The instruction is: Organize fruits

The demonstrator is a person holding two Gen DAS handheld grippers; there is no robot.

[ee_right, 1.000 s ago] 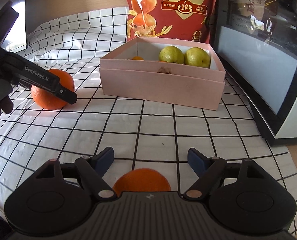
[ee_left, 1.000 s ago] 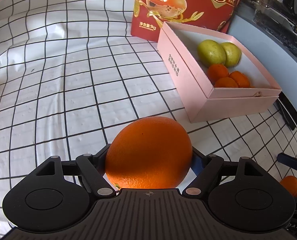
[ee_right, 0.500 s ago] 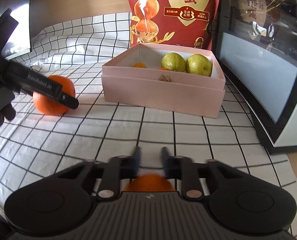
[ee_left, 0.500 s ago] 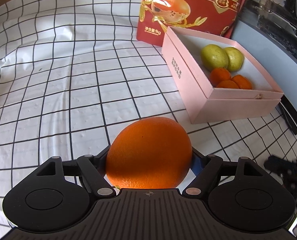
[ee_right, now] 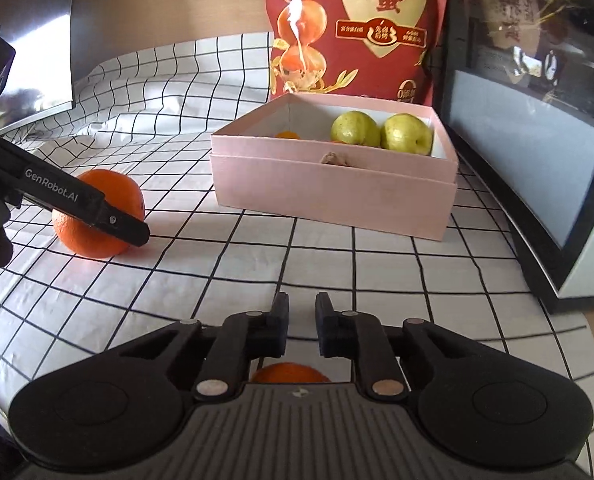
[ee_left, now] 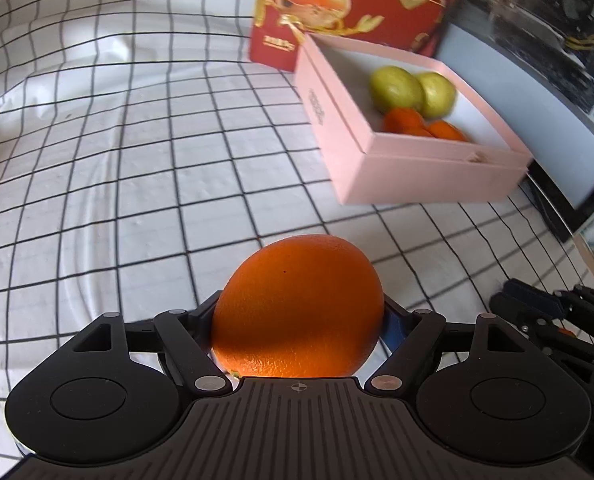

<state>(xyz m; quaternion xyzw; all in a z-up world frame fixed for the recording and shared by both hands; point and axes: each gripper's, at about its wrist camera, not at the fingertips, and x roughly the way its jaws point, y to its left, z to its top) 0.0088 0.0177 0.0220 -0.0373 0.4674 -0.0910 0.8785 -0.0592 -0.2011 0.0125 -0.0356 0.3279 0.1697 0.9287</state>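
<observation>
Gripping the large orange [ee_left: 297, 304] across its widest girth, the left hand-held gripper [ee_left: 297, 320] holds firm, rounded, slippery fruit; pink box [ee_left: 429, 176] at two o'clock.

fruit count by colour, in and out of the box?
Green, in the pink box: 2
Small orange, in the box: 3, partly hidden
Big orange in the left gripper: 1
Small orange under the right gripper: 1
Total: 7
</observation>
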